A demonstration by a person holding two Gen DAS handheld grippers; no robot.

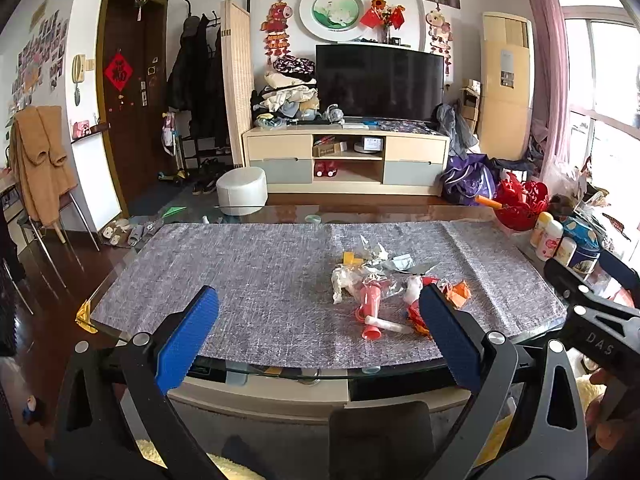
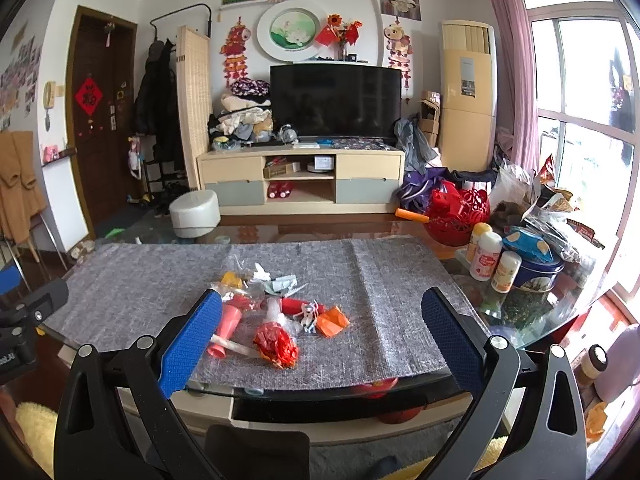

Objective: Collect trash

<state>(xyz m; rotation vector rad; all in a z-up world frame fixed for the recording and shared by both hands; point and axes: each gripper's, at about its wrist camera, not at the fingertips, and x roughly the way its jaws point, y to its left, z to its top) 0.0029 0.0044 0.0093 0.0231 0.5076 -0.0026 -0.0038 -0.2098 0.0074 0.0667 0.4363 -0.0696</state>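
Observation:
A heap of trash [image 1: 380,280] lies on the grey cloth [image 1: 248,276] covering the glass table: white crumpled paper [image 1: 344,280], a pink plastic cup [image 1: 370,300], clear and silver wrappers, an orange scrap [image 1: 460,292]. From the right wrist view the same heap [image 2: 276,308] includes a crumpled red wrapper [image 2: 276,346] and an orange piece [image 2: 332,320]. My left gripper [image 1: 320,304] is open, held before the table's near edge, left of the heap. My right gripper [image 2: 322,316] is open too, with nothing between its fingers, the heap just beyond.
A red basket [image 2: 460,208], several bottles [image 2: 486,256], a blue tin [image 2: 536,272] and bags crowd the table's right end. A dark chair back [image 1: 380,436] stands close below. Behind the table are a white stool [image 1: 242,192] and a TV cabinet [image 1: 346,160].

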